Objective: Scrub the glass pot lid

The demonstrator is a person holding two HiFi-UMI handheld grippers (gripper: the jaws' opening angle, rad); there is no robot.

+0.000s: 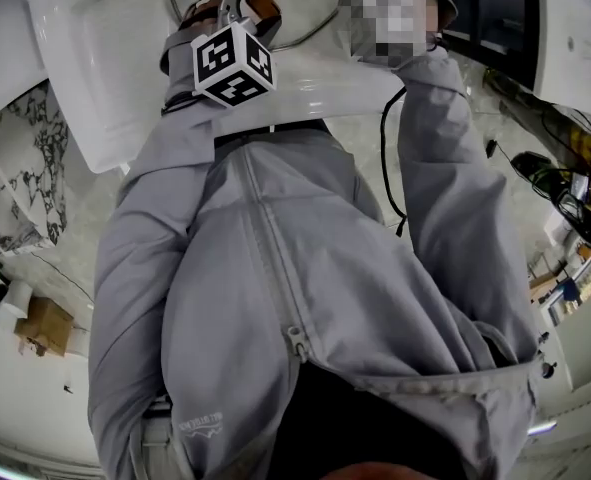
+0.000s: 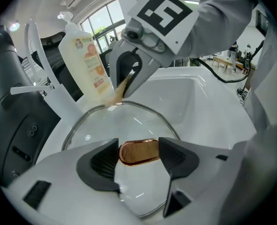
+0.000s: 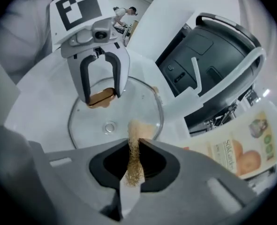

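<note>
- white ceramic sink [image 1: 85,58]: the round clear glass pot lid [image 2: 129,118] lies within it by the far edge, perhaps lifted off the basin floor.
- left gripper [image 2: 139,153]: jaws clamped on the lid's copper-brown handle [image 3: 101,98].
- right gripper [image 3: 137,161]: jaws pinch a tan scrub pad [image 3: 138,128], with its tip on the lid's rim.

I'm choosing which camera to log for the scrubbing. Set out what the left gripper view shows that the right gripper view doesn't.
Only the left gripper view: the sink basin, the windows, and the right hand-held gripper seen from the front.

Only the right gripper view: the left hand-held gripper seen from the front.

Both: the lid, its handle held in the left jaws, the pad pinched in the right jaws and touching the lid near its rim, and the soap bottle.
</note>
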